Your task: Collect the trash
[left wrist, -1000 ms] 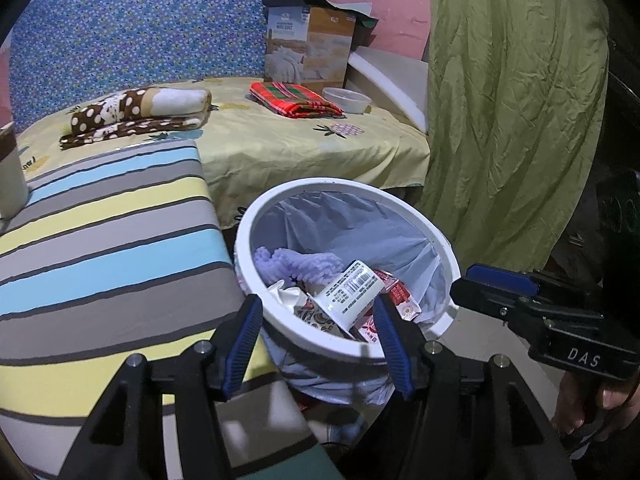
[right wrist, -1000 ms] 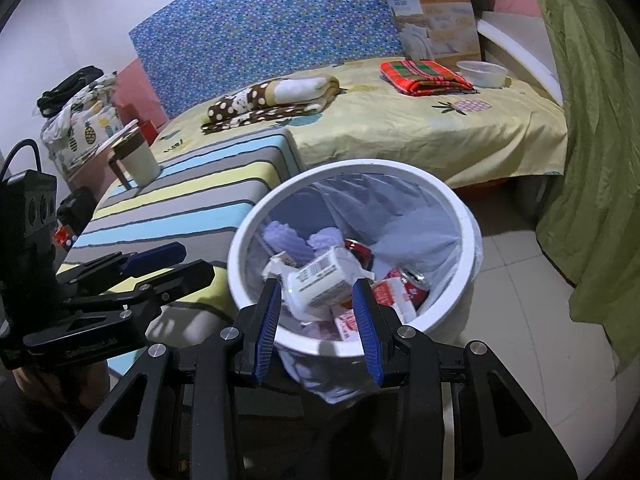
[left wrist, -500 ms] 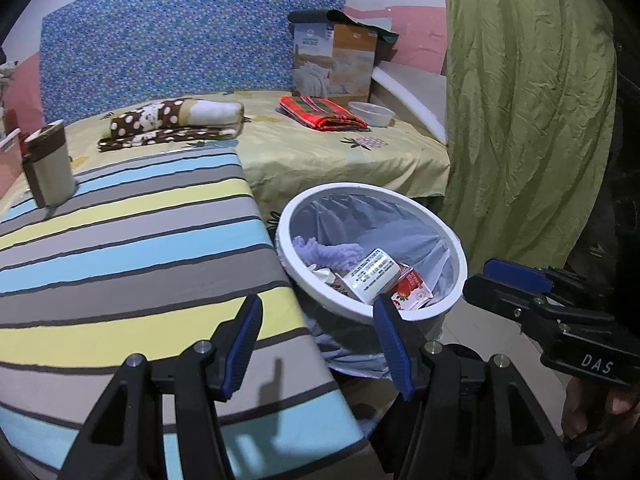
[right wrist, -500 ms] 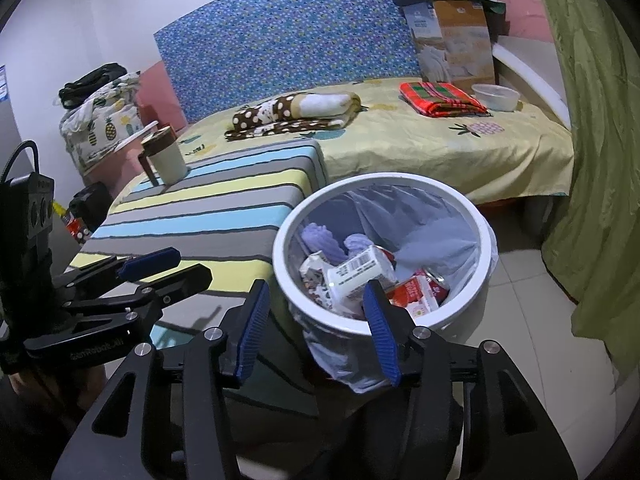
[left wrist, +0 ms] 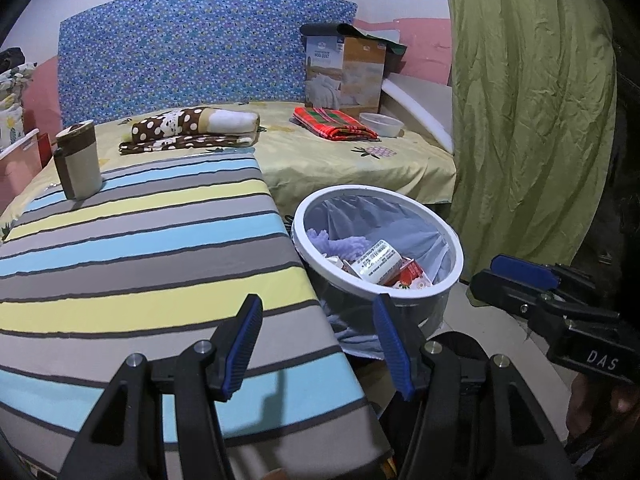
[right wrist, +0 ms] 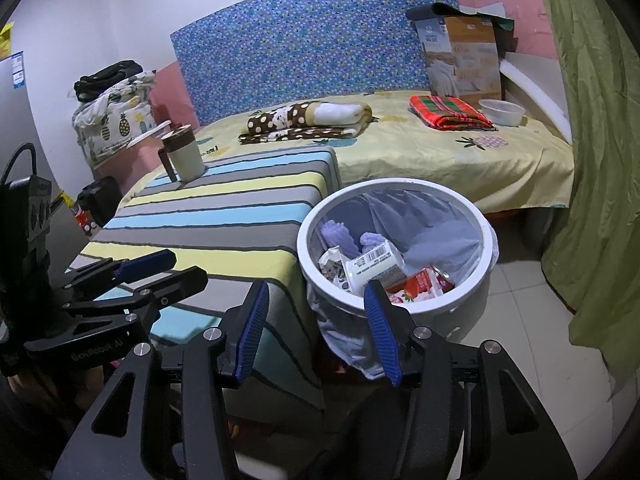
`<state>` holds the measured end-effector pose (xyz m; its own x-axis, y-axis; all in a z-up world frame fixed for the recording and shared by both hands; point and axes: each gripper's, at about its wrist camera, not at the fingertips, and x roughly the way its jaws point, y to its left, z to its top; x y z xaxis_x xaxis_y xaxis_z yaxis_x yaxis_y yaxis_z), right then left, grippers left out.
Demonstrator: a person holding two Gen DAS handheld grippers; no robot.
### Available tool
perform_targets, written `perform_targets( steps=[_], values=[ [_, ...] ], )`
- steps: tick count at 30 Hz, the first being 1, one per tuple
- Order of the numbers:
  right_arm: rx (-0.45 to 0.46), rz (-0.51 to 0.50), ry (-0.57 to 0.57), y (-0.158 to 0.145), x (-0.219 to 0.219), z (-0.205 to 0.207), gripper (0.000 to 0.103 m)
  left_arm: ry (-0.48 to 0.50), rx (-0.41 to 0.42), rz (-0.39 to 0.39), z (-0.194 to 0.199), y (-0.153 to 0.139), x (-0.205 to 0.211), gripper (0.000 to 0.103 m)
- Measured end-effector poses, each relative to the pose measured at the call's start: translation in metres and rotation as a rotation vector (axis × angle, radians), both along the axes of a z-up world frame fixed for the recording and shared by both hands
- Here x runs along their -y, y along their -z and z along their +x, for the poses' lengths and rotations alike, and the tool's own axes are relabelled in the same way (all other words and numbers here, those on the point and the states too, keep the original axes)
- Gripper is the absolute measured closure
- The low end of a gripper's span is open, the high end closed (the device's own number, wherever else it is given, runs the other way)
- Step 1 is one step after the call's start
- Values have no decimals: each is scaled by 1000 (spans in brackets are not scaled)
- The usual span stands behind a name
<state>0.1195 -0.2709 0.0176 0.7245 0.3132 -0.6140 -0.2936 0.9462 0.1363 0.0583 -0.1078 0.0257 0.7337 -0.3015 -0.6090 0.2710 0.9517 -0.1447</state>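
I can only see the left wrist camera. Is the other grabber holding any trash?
Observer: No. The right wrist view looks straight along the right gripper: its jaws are apart and nothing is between them.
Operator: What's past the left end of the stripy table? My picture gets cut off there.
Observer: A black bag lies on top of a pineapple-print bundle, against the wall.
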Motion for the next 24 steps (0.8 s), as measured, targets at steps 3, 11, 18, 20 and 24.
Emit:
perform_targets(
  steps=[3,11,18,20,24],
  values=[
    [4,-4,-4,0,-2,-4,51,-4,1,-1,-4,-1,-2,44],
    [11,-7,-7,2,-3,-10,51,-15,10,0,-16,-3,-5,44],
    [20,-16,-7,2,-6,-16,51,-19,14,0,-22,-3,-4,44],
    [20,-15,-8,3,-6,-16,51,-22,12,-1,-22,-3,-4,44],
    [18,-15,-7,3,-7,-17,51,-26,10,-4,-22,-2,-6,44]
  ],
)
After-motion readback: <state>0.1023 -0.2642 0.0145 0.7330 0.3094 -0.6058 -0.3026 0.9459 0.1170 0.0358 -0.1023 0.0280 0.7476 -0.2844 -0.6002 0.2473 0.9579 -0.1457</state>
